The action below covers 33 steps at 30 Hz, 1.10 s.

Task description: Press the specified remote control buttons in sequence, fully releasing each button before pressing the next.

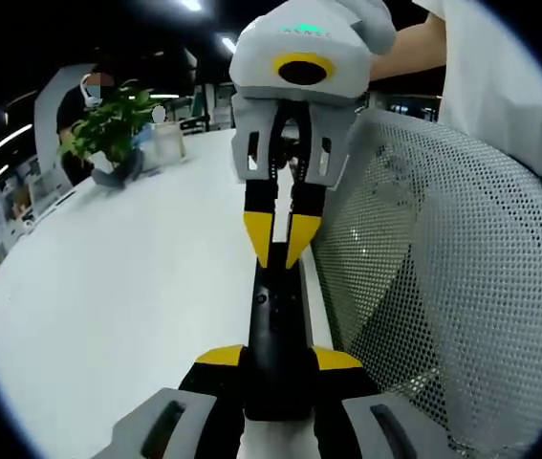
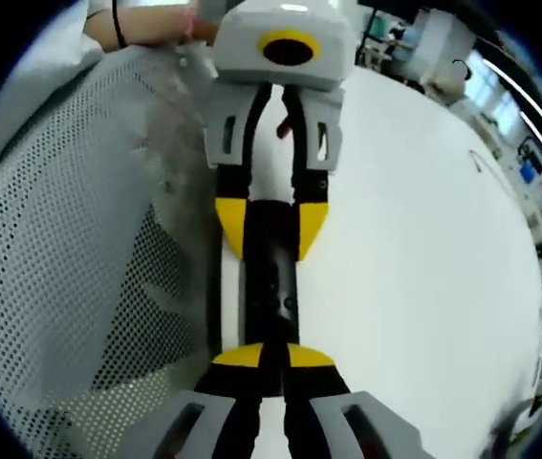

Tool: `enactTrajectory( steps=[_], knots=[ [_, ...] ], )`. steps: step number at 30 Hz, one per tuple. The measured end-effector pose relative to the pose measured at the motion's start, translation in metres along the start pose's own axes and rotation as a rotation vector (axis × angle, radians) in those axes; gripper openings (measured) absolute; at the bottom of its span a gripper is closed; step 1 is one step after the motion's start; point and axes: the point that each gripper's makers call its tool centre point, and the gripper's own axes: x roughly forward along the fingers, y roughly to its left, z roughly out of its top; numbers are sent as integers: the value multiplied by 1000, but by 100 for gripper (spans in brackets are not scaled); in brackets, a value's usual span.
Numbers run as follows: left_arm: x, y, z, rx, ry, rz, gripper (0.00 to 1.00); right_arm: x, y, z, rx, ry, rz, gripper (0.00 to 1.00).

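**Remote pinned end-on between two grippers, tips poised over the buttons**

The remote control [image 1: 275, 330] lies at the edge of the white table [image 1: 127, 287], right beside a mesh chair back [image 1: 443, 287], and its long axis runs straight from one gripper to the other. In the left gripper view, the left gripper [image 1: 275, 361] clamps the near end of the black remote, one yellow pad on each long side, jaws narrowed to the width of the body. That is the holding hand.

The right gripper [image 1: 282, 244] comes in from the far end, nose to nose. Its yellow tips are drawn close together, a thin gap at most, and they sit over the far part of the remote's face. In the right gripper view, the right gripper [image 2: 263, 359] has its tips nearly together just above the remote's [image 2: 269, 287] face, with the left gripper [image 2: 272, 229] straddling the far end beyond it. Whether the tips are touching a button or hovering a hair above, I cannot tell; the dark surface swallows the detail.

So the pressing falls to the right side, and the buttons lie directly under and ahead of its tips, along the remote's length. Any next button is probably a short slide along that axis, not sideways.

A potted plant [image 1: 108, 129] stands far across the table.
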Motion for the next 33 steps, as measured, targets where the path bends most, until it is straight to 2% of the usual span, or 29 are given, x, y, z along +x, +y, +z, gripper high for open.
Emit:
enactTrajectory(
  steps=[3,7,15,20,23,26,29,30,33],
  knots=[
    [0,0,0,0,-1,1,25,0,-2,1,4,-5,8,4],
    [0,0,0,0,-2,0,25,2,1,5,-58,27,11,4],
    [0,0,0,0,-3,0,25,6,2,9,-119,64,13,5],
    [0,-1,0,-1,-6,1,25,8,2,8,-169,167,46,5],
    [0,-1,0,0,-6,1,25,9,1,8,-139,194,45,5],
    [0,0,0,0,-6,1,25,7,1,6,-119,164,30,5],
    [0,0,0,3,-6,0,25,7,1,6,-138,152,27,5],
    [0,0,0,2,-6,1,25,7,1,7,-81,129,31,5],
    [0,0,1,0,-10,5,25,6,-1,9,-10,51,22,4]
  ],
)
